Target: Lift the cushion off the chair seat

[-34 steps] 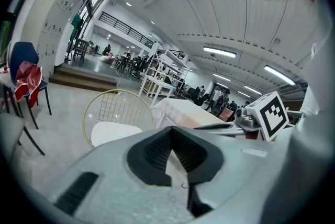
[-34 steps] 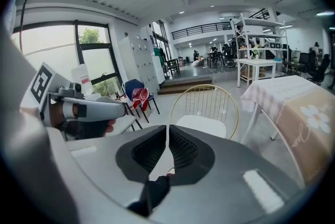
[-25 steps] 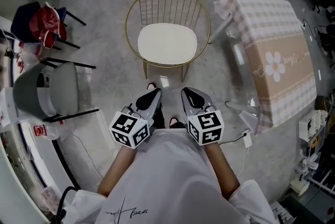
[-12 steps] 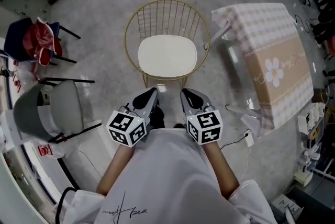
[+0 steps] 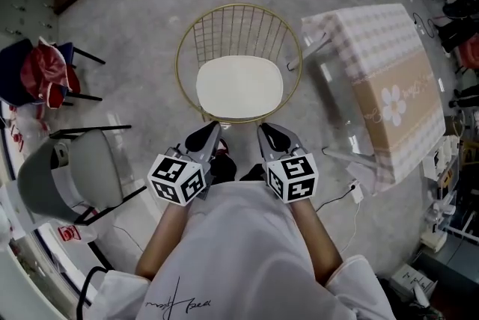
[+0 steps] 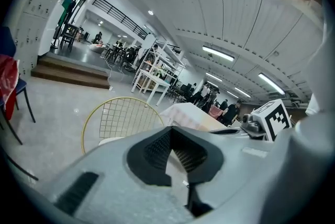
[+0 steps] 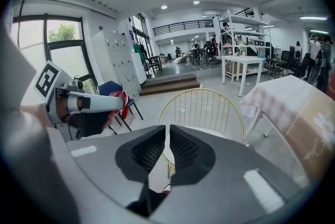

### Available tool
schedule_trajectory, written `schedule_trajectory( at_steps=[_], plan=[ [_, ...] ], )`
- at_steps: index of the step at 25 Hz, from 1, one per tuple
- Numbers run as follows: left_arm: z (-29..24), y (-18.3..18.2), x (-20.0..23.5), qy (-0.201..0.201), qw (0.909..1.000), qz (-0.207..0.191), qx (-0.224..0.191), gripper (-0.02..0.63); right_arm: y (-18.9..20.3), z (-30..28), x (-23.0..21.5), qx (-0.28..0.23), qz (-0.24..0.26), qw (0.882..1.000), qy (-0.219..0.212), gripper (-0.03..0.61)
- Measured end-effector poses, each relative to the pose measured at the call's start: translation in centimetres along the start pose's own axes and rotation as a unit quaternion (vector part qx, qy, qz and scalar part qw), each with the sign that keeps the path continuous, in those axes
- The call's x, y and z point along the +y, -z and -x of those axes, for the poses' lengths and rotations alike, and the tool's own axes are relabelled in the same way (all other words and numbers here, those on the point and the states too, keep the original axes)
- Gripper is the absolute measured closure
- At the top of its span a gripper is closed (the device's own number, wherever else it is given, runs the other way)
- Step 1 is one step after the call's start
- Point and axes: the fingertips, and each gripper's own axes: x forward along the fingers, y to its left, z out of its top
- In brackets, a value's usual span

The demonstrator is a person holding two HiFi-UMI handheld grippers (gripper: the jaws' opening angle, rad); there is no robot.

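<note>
- Cushion (image 5: 239,88): plain cream;
- Chair (image 5: 238,31): gold wire frame; back formed a gold grid;
- Table (image 5: 352,27): cloth checked pale pink and white; centre panel tan, bearing a white flower;
- Floor (image 5: 142,19): mottled grey, glossy;
- Left gripper (image 5: 212,127) and right gripper (image 5: 267,130): grey shells, black pads; cubes white with black square markers;
- Side chair (image 5: 90,146): grey seat, black legs;
- Garment (image 5: 43,75): red.

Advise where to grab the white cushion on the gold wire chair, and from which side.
Probably take the cushion by its near front edge, from the open front of the chair: it lies flat, and the wire back wraps its rear and sides. Left tongs and right tongs are both shut; open them first.
</note>
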Motion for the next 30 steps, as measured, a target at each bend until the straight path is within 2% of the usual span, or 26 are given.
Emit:
schedule_trajectory(
  at_steps=[4,7,14,19,23,27,30],
  plan=[
    [-0.8,0.3,2.1,0.004,0.9993,-0.023,0.029,0.615,-0.5,-1.9,0.1,0.004,-0.004,1.000,0.008,0.553],
    [-1.8,1.0,3.8,-0.002,0.9984,-0.025,0.050,0.615,-0.2,-3.2,-0.6,0.012,-0.009,1.000,0.015,0.548],
    [-3.6,2.3,8.1,-0.029,0.9970,0.002,0.071,0.615,2.0,-5.8,-3.4,0.036,-0.034,0.998,0.028,0.544],
    [-6.0,3.8,11.1,-0.051,0.9946,0.012,0.089,0.615,3.7,-7.8,-5.9,0.050,-0.030,0.998,0.034,0.531],
    [-7.7,5.6,12.4,-0.055,0.9931,0.025,0.100,0.615,5.8,-9.1,-7.7,0.064,-0.042,0.996,0.034,0.520],
    [-9.6,7.6,14.5,-0.050,0.9907,0.007,0.126,0.615,7.1,-10.8,-9.3,0.070,-0.050,0.996,0.035,0.517],
    [-10.9,9.3,16.1,-0.051,0.9873,-0.007,0.151,0.615,8.4,-12.3,-10.1,0.082,-0.032,0.996,0.024,0.517]
  ],
)
